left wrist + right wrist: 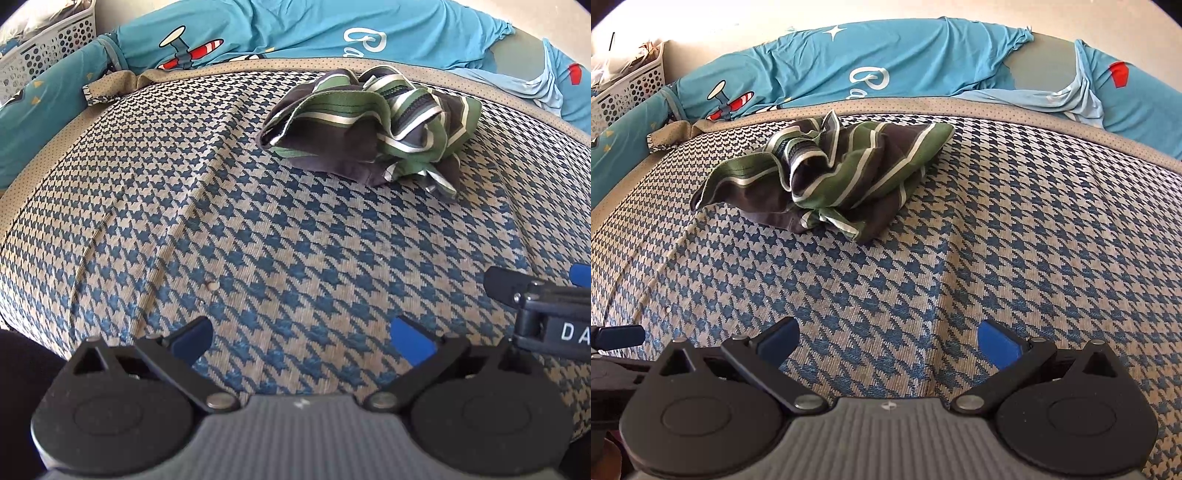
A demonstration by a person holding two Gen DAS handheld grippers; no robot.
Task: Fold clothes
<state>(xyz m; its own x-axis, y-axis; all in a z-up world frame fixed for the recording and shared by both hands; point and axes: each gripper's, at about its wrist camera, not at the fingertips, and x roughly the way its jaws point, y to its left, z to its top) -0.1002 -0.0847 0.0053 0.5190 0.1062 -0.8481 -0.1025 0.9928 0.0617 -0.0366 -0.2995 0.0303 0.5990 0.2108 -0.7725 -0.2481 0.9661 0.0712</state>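
A crumpled garment (pixel 369 125) with green, dark brown and white stripes lies in a heap on a blue-and-beige houndstooth cushion (pixel 258 240). In the right wrist view the same garment (pixel 827 181) sits at upper left on the cushion (pixel 997 221). My left gripper (pixel 303 338) is open, low over the near part of the cushion, well short of the garment, nothing between its blue pads. My right gripper (pixel 888 339) is open too, equally far back. The right gripper's body shows at the left view's right edge (pixel 543 302).
Teal cartoon-print bedding (pixel 258 33) runs along behind the cushion, also seen as bedding (pixel 905 70). A white perforated basket (pixel 48 48) stands at the far left, the basket (pixel 624 92) holding clutter. A beige dotted border (pixel 1034 110) edges the cushion.
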